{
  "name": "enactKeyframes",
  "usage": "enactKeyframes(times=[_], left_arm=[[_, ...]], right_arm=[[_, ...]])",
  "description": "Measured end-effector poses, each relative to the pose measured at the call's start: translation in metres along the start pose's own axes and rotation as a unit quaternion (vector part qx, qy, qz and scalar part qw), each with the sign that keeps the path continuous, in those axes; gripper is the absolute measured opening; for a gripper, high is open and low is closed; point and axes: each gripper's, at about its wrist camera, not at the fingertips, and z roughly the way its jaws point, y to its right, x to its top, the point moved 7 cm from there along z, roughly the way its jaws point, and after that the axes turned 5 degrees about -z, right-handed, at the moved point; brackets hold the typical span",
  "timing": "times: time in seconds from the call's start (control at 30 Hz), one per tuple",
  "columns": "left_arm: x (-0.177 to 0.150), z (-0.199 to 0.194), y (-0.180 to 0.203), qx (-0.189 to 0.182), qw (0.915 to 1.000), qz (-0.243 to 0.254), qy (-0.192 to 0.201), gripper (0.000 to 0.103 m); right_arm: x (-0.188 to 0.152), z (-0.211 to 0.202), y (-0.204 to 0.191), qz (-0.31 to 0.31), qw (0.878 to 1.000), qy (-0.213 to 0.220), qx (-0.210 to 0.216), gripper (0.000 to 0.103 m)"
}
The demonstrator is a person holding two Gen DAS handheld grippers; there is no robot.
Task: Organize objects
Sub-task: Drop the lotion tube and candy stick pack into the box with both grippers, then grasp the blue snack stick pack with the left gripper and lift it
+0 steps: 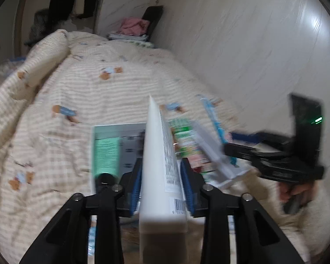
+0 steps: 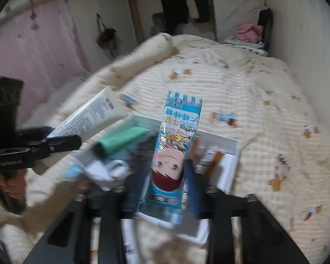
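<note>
My left gripper point(image 1: 161, 176) is shut on a white tube point(image 1: 158, 154) and holds it above the bed; the tube also shows in the right wrist view point(image 2: 92, 116). My right gripper point(image 2: 167, 176) is shut on a blue candy packet point(image 2: 176, 140) with a cartoon face, held above a white box point(image 2: 228, 151). In the left wrist view the packet point(image 1: 213, 118) sticks out from the right gripper point(image 1: 242, 149) at the right. A grey and green booklet point(image 1: 114, 145) lies under the tube. A green and pink packet point(image 1: 187, 143) lies in the box.
A striped cream quilt point(image 1: 88, 92) with bear prints covers the bed. A pale wall point(image 1: 242, 44) runs along the right. Pink cloth and folded items point(image 2: 248, 33) lie at the far end. A rolled quilt edge point(image 2: 143, 55) runs along the left. Both views are blurred.
</note>
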Motion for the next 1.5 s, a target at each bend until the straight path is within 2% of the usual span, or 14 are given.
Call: enactKeyframes(times=[0.03, 0.1, 0.2, 0.33, 0.47, 0.8, 0.93, 1.1, 1.17, 1.2, 1.27, 1.33, 1.4, 1.5], left_arm=[[-0.004, -0.001, -0.007, 0.024, 0.9996, 0.012, 0.009, 0.064], [-0.011, -0.011, -0.012, 0.029, 0.9988, 0.030, 0.027, 0.078], [-0.025, -0.027, -0.019, 0.022, 0.9976, 0.062, 0.021, 0.079], [-0.045, -0.041, -0.029, 0.052, 0.9917, 0.118, 0.006, 0.080], [-0.068, -0.034, -0.036, 0.052, 0.9829, 0.172, -0.041, 0.079], [-0.102, -0.004, -0.023, 0.013, 0.9698, 0.218, -0.109, 0.073], [-0.100, 0.009, -0.023, 0.010, 0.9741, 0.194, -0.116, 0.078], [-0.086, 0.018, -0.033, -0.028, 0.9891, 0.079, -0.121, 0.078], [-0.086, 0.020, -0.032, -0.020, 0.9896, 0.076, -0.121, 0.078], [-0.087, 0.020, -0.030, -0.009, 0.9891, 0.086, -0.119, 0.077], [-0.089, 0.020, -0.031, 0.030, 0.9878, 0.105, -0.112, 0.062], [-0.090, 0.017, -0.037, 0.063, 0.9857, 0.111, -0.110, 0.027], [-0.091, 0.012, -0.041, 0.049, 0.9864, 0.100, -0.121, 0.014], [-0.089, -0.002, -0.041, 0.058, 0.9864, 0.101, -0.116, 0.005]], right_arm=[[-0.003, -0.004, 0.000, 0.002, 1.000, 0.010, -0.001, 0.091], [-0.009, -0.013, -0.004, 0.014, 0.999, 0.022, 0.040, 0.091], [-0.020, -0.033, -0.005, 0.038, 0.996, 0.022, 0.074, 0.091], [-0.032, -0.053, -0.022, 0.025, 0.994, 0.015, 0.108, 0.091], [-0.045, -0.055, -0.040, 0.006, 0.991, -0.004, 0.136, 0.091], [-0.062, -0.049, -0.046, 0.002, 0.990, -0.028, 0.138, 0.091], [-0.062, -0.050, -0.044, 0.006, 0.990, -0.023, 0.139, 0.091], [-0.063, -0.051, -0.045, 0.013, 0.989, -0.020, 0.143, 0.091], [-0.063, -0.052, -0.045, 0.013, 0.989, -0.019, 0.144, 0.091], [-0.063, -0.052, -0.046, 0.013, 0.989, -0.018, 0.145, 0.091], [-0.063, -0.053, -0.046, 0.012, 0.989, -0.017, 0.145, 0.091], [-0.063, -0.055, -0.047, 0.011, 0.989, -0.015, 0.145, 0.091], [-0.063, -0.057, -0.048, 0.011, 0.989, -0.014, 0.145, 0.091], [-0.064, -0.059, -0.048, 0.011, 0.989, -0.013, 0.145, 0.091]])
